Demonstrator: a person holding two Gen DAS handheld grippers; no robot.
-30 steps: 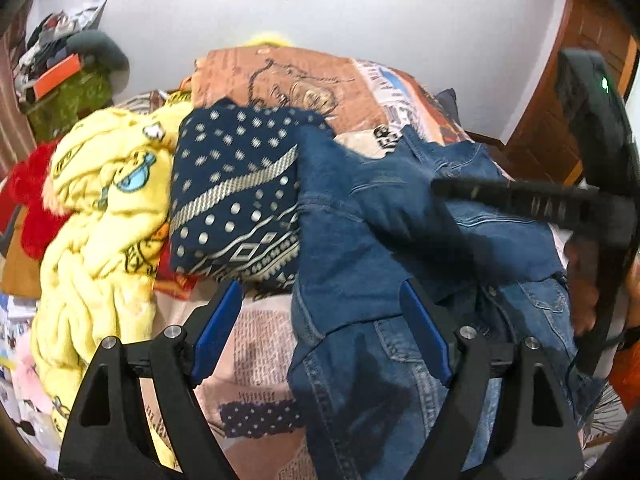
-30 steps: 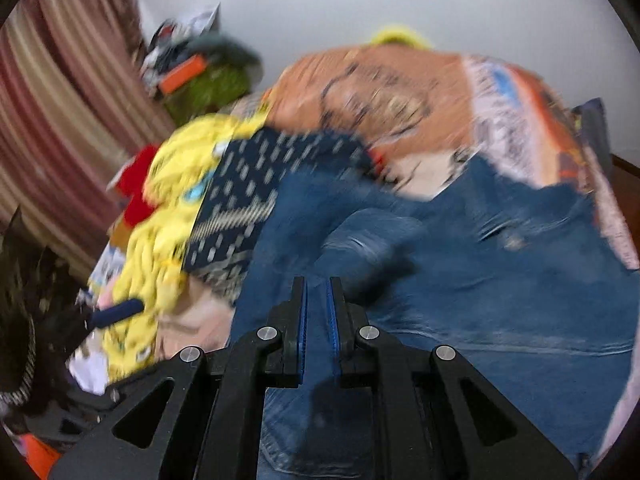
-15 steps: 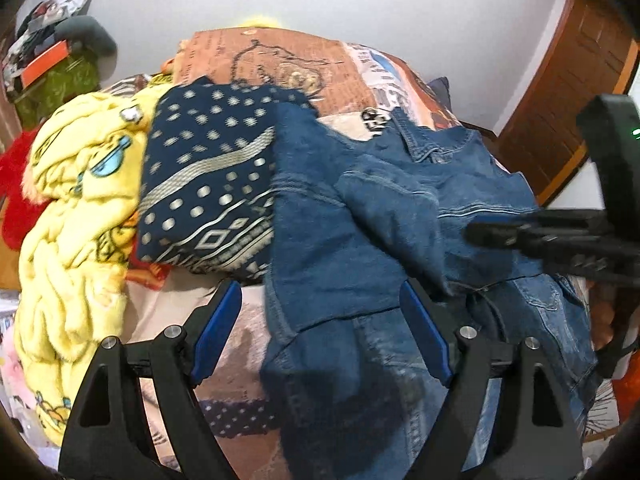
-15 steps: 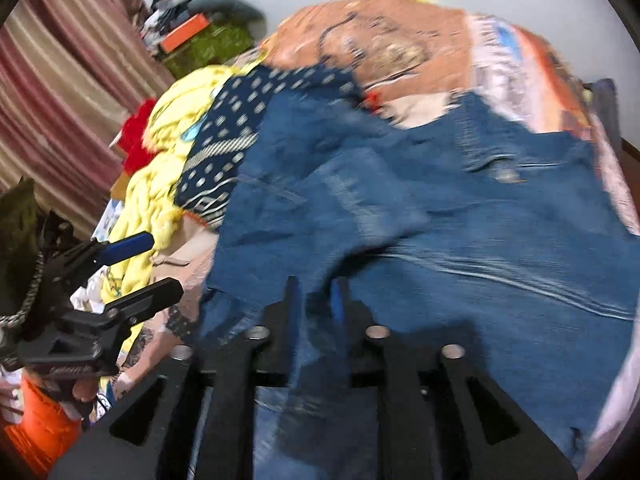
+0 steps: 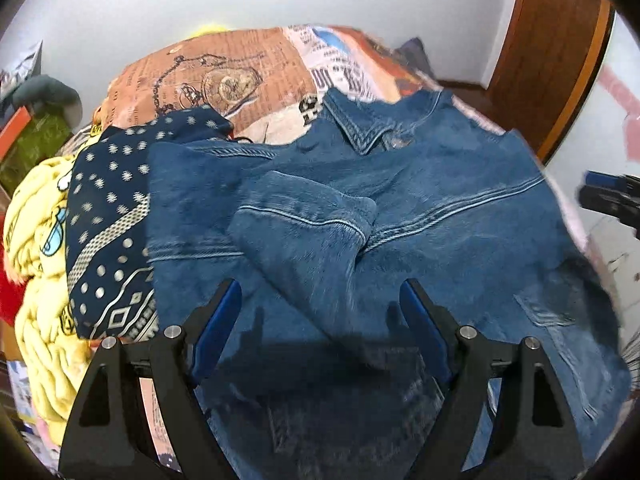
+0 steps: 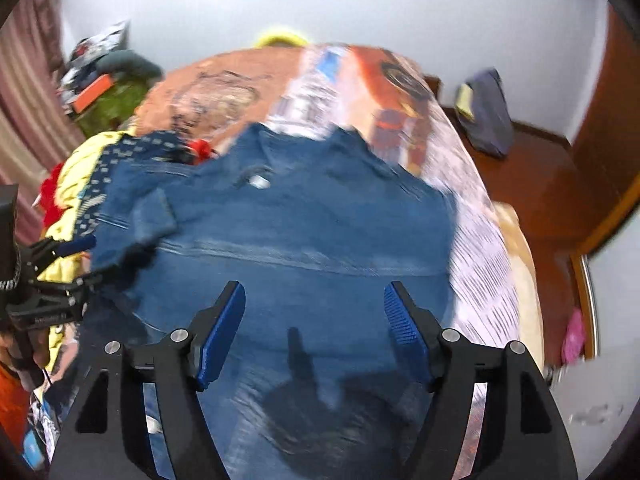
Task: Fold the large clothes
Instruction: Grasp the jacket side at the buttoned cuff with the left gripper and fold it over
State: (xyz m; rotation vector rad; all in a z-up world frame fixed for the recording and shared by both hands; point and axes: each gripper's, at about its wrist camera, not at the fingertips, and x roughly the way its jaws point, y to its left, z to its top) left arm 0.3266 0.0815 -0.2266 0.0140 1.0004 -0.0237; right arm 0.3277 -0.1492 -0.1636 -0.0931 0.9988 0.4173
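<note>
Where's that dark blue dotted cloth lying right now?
In the left camera's view the dotted cloth lies at the left, between the yellow blanket and the denim jacket, whose edge overlaps it.

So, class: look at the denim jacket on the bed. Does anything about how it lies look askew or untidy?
Yes. The denim jacket lies spread collar-up, but its left sleeve is flopped diagonally across the body, cuff bunched, not square. Its left edge also overlaps the dotted navy cloth beside it.

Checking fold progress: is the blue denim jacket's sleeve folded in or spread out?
Folded in: one sleeve lies across the blue denim jacket, cuff on the back panel. The other sleeve isn't visible.
</note>
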